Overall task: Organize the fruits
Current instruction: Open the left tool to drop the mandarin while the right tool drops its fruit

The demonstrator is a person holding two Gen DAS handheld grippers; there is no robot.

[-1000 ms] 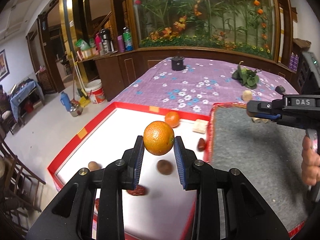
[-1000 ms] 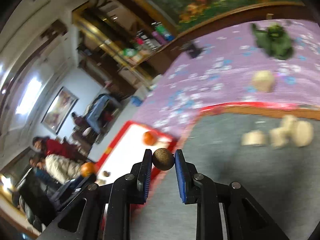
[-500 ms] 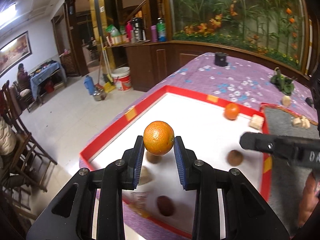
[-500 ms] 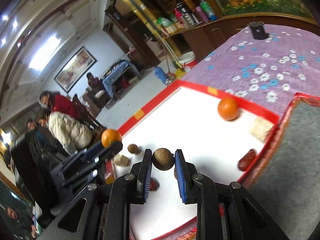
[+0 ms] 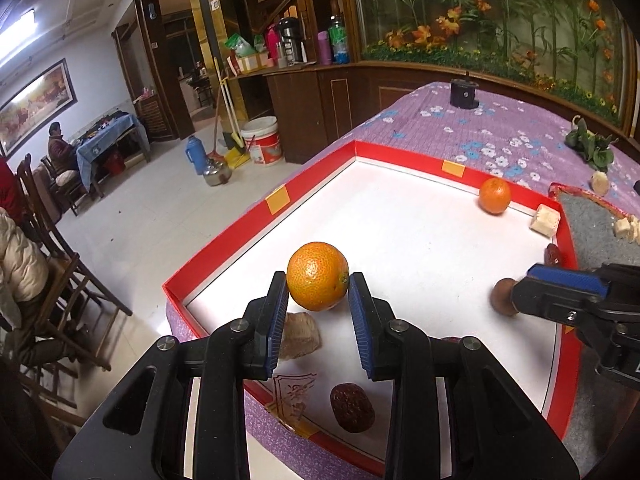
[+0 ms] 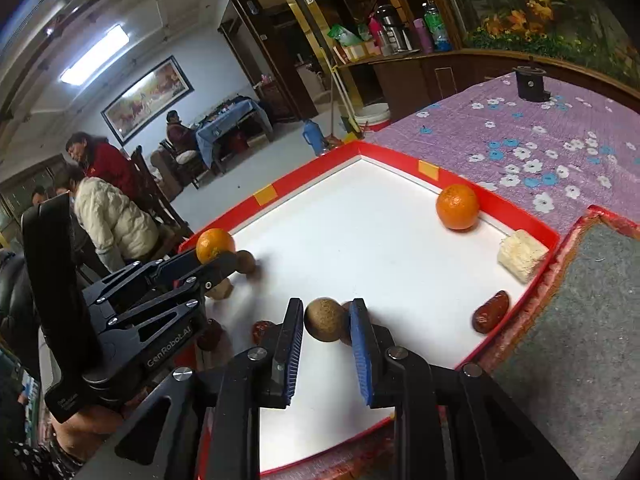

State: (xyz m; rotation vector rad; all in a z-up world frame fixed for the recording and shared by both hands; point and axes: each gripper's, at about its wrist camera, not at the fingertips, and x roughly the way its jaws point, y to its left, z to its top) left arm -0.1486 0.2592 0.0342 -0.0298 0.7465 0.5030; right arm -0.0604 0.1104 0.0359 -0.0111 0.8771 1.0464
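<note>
— What are we gripping with the left gripper (image 5: pixel 318 300)?

— We are clenching it on the orange (image 5: pixel 318 276): both blue pads are pressing its sides, and we are holding it just above the near left corner of the red-walled tray (image 5: pixel 232 237).

— And the right gripper (image 6: pixel 326 332)?

— Its jaws have just been opening. The brown round fruit (image 6: pixel 325 319) is sitting between the pads, low over the tray's white floor (the grip looks released, the pads hardly pressing, if at all).

— What is lying in the tray?

— We are seeing a second orange (image 5: pixel 495 196) against the far wall, a pale chunk (image 5: pixel 545 220) in the far right corner, one red date (image 6: pixel 490 312) by the right wall, and a darker date (image 5: pixel 352 408) near the front edge. A pale lump (image 5: pixel 298 334) is lying just under the left gripper.

— And beside it?

— A grey-lined tray (image 6: pixel 592 320) is touching its right side, both resting on the worktop's purple flowered cloth (image 5: pixel 480 132).
</note>
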